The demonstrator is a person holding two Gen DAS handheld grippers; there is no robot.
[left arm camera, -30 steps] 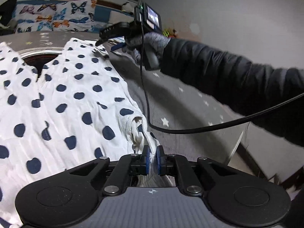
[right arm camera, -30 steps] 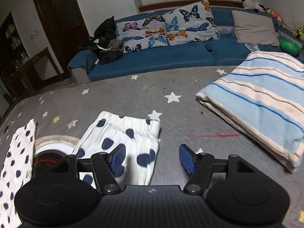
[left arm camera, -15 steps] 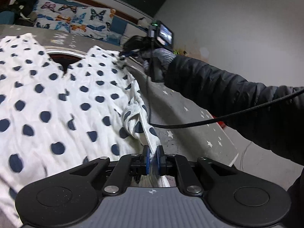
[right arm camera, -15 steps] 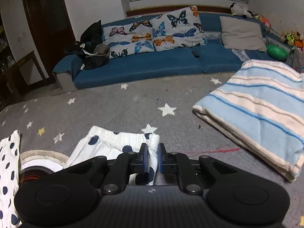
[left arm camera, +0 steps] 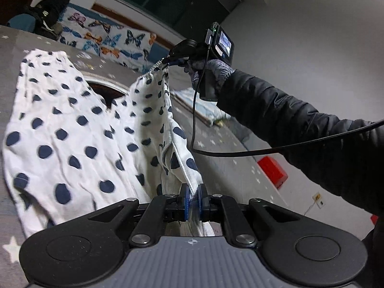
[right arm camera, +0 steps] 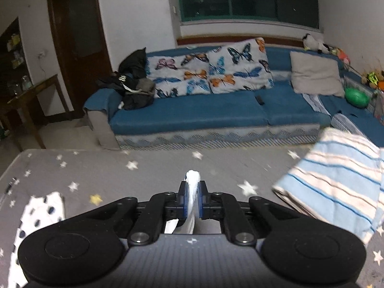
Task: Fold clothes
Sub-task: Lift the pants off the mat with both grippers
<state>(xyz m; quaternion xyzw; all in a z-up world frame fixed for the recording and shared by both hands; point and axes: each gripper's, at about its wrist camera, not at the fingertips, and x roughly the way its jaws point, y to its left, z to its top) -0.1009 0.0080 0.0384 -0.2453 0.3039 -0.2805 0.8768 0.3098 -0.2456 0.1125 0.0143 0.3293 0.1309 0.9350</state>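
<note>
The trousers (left arm camera: 72, 129), white with dark blue dots, lay spread on the grey star-printed counter (left arm camera: 14, 48), with their right edge lifted off it into a taut ridge. That edge ran from the left tool (left arm camera: 192, 200) in the near foreground up to the right tool (left arm camera: 168, 60) farther off. The left tool's blue pads (left arm camera: 183, 201) were nearly together, pinching a bunched, corded hem of the cloth, and the tool pointed forward and somewhat downward. The right tool was held in a grey-gloved hand (left arm camera: 211, 72), its dark padded sleeve (left arm camera: 300, 129) reaching in from the right; its jaws were clamped on the gathered cuff at the far end of the ridge. In the right wrist view, the same tool (right arm camera: 192, 200) showed a thin fold of white cloth squeezed between its pads and sticking out beyond them, raised above the counter.

Two tools were in view, each gripping one garment. One leg lay flat to the left; the other rose toward the right tool, and between them a dark round opening (left arm camera: 103, 88) showed. The cloth was wrinkled and the dots were uneven in size. One striped blue and white blanket (right arm camera: 336, 182) lay folded on the counter's right side. Beyond it stood one blue sofa (right arm camera: 204, 112) with two butterfly cushions (right arm camera: 208, 72) and one plain grey one (right arm camera: 314, 73).
</note>
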